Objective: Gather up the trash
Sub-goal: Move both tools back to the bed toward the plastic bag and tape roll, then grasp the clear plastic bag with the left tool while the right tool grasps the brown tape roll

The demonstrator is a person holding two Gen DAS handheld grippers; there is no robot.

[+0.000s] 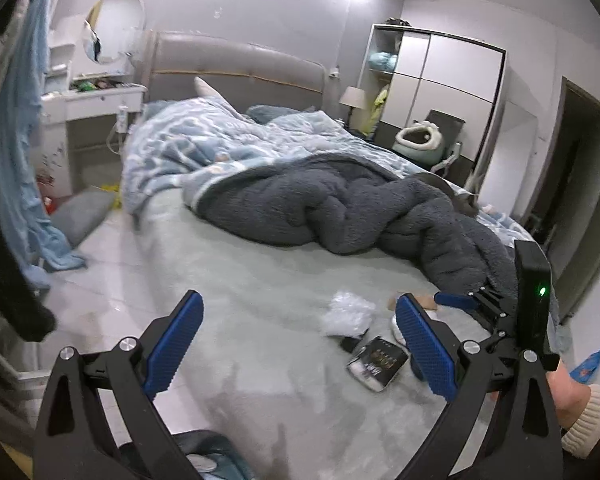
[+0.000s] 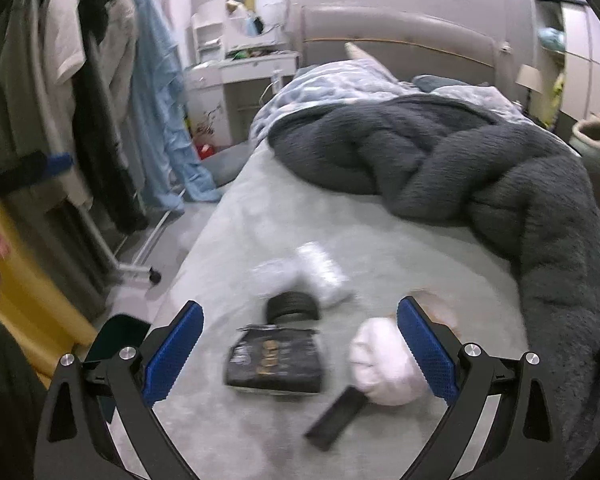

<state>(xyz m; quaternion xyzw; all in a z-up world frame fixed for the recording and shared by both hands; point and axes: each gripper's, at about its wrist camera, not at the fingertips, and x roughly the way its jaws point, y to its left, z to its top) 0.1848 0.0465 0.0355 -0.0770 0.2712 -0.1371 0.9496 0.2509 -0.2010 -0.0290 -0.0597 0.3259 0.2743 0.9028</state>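
Left gripper [image 1: 300, 344]: I hold it spread wide and empty above the foot end of the bed [image 1: 240, 280], aimed left of the litter, probably just standing by.
Right gripper [image 2: 300, 348]: jaws apart, nothing between them; I judge it is lined up for the first pick.
Trash: clustered on the bed near its foot edge, a black packet [image 2: 278, 364], a white crumpled wad [image 2: 380, 364] just beside my right finger, a clear plastic wrapper [image 2: 320, 270], a dark roll [image 2: 294, 306], a black flat strip [image 2: 336, 416].
Writing: gold lettering on the packet, too blurred to read.
Grey blanket [image 2: 480, 168]: heaped well apart from the litter, so the approach looks unobstructed.
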